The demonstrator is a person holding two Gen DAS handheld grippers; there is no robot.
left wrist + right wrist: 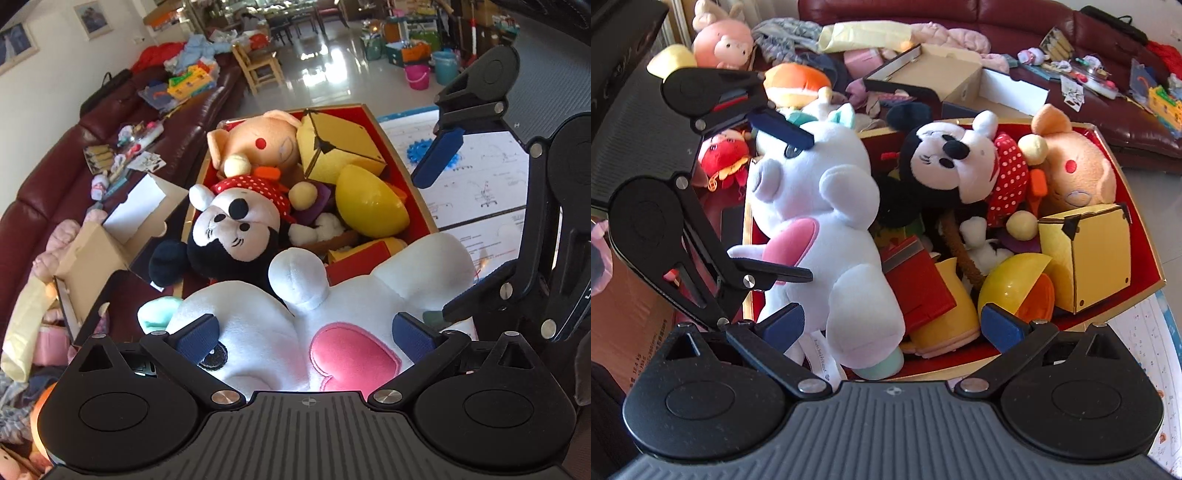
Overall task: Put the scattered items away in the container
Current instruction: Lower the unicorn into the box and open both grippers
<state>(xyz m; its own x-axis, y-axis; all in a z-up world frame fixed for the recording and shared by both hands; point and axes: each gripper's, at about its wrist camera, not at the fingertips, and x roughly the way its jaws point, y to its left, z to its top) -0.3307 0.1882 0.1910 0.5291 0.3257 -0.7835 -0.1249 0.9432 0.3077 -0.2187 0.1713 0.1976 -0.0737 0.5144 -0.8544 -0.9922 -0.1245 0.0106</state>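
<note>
A white plush animal (820,206) with a pink heart patch is seen at the near end of the red-lined cardboard box (1137,236). Inside the box, a black-and-white mouse plush (945,162) in a red, white-dotted bow, a peach plush pig (1075,166) with red cheek spots, a yellow plastic egg half (1012,280) and a yellow cardboard cube (1089,254) are shown. Blue pads are carried by the black tongs.
</note>
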